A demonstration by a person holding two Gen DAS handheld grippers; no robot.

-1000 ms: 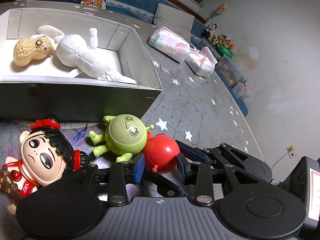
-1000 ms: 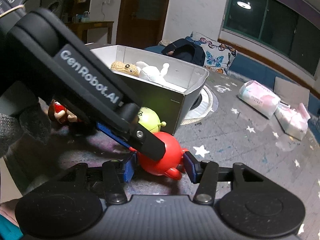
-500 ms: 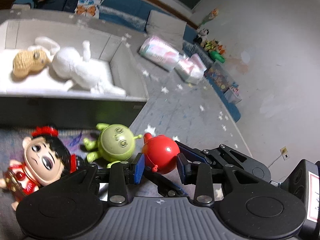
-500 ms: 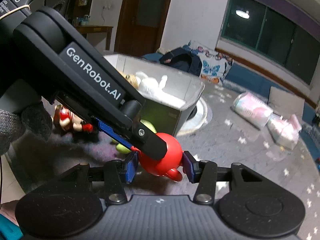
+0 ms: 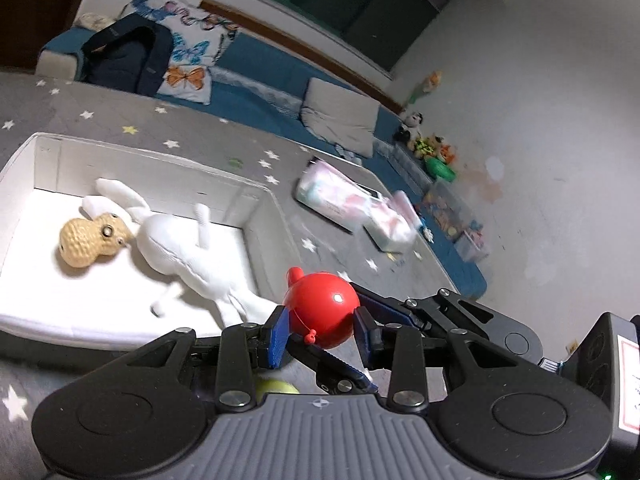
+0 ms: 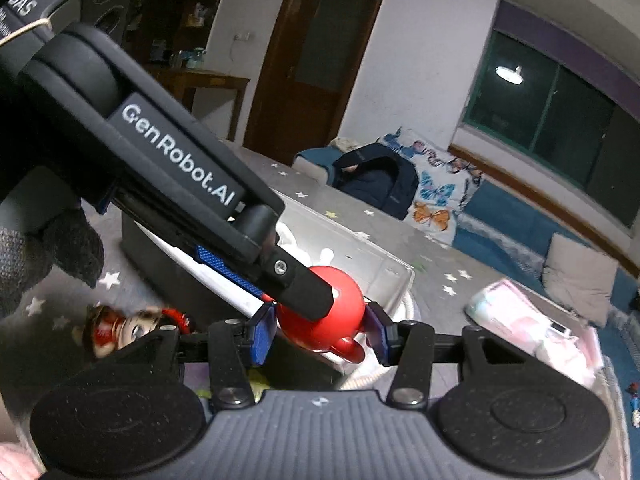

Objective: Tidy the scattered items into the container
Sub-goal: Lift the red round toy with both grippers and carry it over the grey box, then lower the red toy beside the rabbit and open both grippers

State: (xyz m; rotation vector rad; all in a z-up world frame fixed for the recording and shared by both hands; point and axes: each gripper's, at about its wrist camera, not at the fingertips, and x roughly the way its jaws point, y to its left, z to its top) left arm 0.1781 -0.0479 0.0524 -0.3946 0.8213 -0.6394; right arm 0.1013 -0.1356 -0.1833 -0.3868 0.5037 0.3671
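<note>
A round red toy (image 5: 320,308) hangs in the air above the near right corner of the white box (image 5: 256,200). My left gripper (image 5: 320,328) is shut on it, blue pads pressing both sides. My right gripper (image 6: 322,332) is shut on the same red toy (image 6: 344,320) from another side; one left finger (image 6: 296,284) crosses in front. Inside the box lie a peanut toy (image 5: 90,242) and a white plush rabbit (image 5: 188,256). A green toy (image 5: 276,390) peeks out below the left gripper. A doll with a red bow (image 6: 120,330) lies on the mat.
Grey star-patterned mat (image 5: 312,240) stretches right of the box. Two pink tissue packs (image 5: 340,196) lie further right. A dark backpack (image 5: 128,56) and butterfly cushion sit at the back, toy bins (image 5: 448,208) along the wall. A gloved hand (image 6: 48,248) holds the left gripper.
Both grippers have risen together with the red toy, lifting it off the mat. The green toy and the doll stayed on the floor and dropped low in view.
</note>
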